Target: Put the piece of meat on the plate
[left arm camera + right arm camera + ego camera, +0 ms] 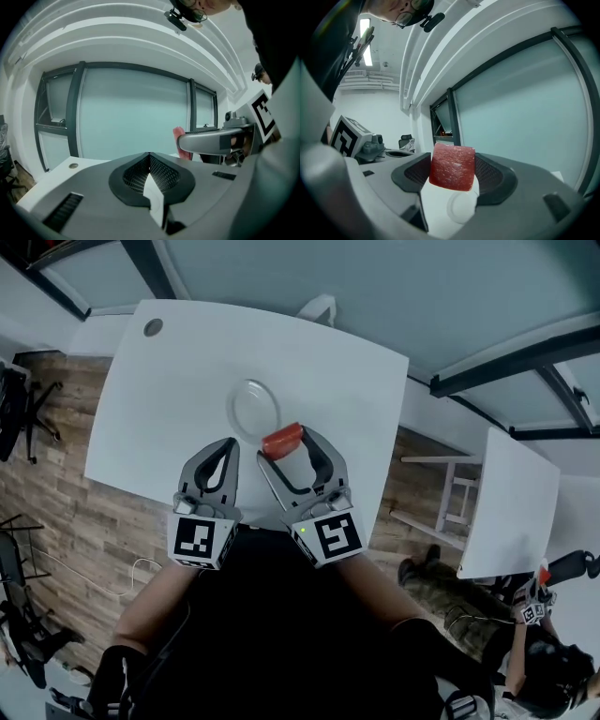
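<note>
The piece of meat is a red block, and my right gripper is shut on it, holding it in the air just right of and nearer than the clear round plate on the white table. In the right gripper view the meat fills the gap between the jaws of the right gripper, with the plate showing pale below it. My left gripper hovers beside the right one, shut on nothing. In the left gripper view the left gripper has its jaws together, and the meat shows at the right.
A round grommet sits at the table's far left corner and a white chair stands behind the far edge. A second white table stands at the right, with a person on the floor near it. Black office chairs are at the left.
</note>
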Tool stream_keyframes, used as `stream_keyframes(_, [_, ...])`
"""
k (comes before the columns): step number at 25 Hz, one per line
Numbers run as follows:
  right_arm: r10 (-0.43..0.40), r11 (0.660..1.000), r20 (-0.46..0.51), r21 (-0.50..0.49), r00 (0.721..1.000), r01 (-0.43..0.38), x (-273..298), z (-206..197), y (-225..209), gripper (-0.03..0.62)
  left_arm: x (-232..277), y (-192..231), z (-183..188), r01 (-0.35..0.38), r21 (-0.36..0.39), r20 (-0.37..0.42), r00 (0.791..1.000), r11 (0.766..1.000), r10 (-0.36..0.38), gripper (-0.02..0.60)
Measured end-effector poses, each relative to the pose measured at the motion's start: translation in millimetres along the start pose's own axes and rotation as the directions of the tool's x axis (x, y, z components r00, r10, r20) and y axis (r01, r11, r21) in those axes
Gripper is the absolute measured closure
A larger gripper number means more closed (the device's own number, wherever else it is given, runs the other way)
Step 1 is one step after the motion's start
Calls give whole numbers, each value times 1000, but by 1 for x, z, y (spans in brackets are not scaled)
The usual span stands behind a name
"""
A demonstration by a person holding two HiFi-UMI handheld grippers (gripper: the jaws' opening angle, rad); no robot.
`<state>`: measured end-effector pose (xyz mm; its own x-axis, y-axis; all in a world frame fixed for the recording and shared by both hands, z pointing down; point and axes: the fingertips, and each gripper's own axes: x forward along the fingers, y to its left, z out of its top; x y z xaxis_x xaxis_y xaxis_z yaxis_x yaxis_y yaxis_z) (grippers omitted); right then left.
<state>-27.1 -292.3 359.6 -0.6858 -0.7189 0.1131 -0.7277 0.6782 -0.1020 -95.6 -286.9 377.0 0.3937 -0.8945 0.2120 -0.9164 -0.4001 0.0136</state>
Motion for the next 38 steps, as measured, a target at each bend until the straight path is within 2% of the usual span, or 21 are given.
stream_keyframes(6, [-83, 995, -99, 37, 992, 87, 26, -33, -7, 303, 29, 19, -26, 91, 27, -64, 994, 996, -89, 589])
stream_keyframes(10, [-120, 992, -160, 25, 980, 126, 48, -56, -9, 303, 48, 31, -46, 133, -6, -114, 985, 991, -132, 589])
stream_keyframes(16, [-152, 986, -264, 23, 952, 164, 66, -93, -14, 303, 67, 36, -82, 199, -11, -199, 960, 980, -197, 589])
stream_keyframes(25, [-152, 984, -396, 24, 905, 175, 93, -150, -22, 303, 86, 53, -115, 224, -12, -285, 933, 975, -218, 589])
stream_keyframes(38, [-144, 983, -501, 28, 853, 183, 114, -198, -27, 316, 93, 64, -146, 241, -59, -357, 901, 969, -246, 589])
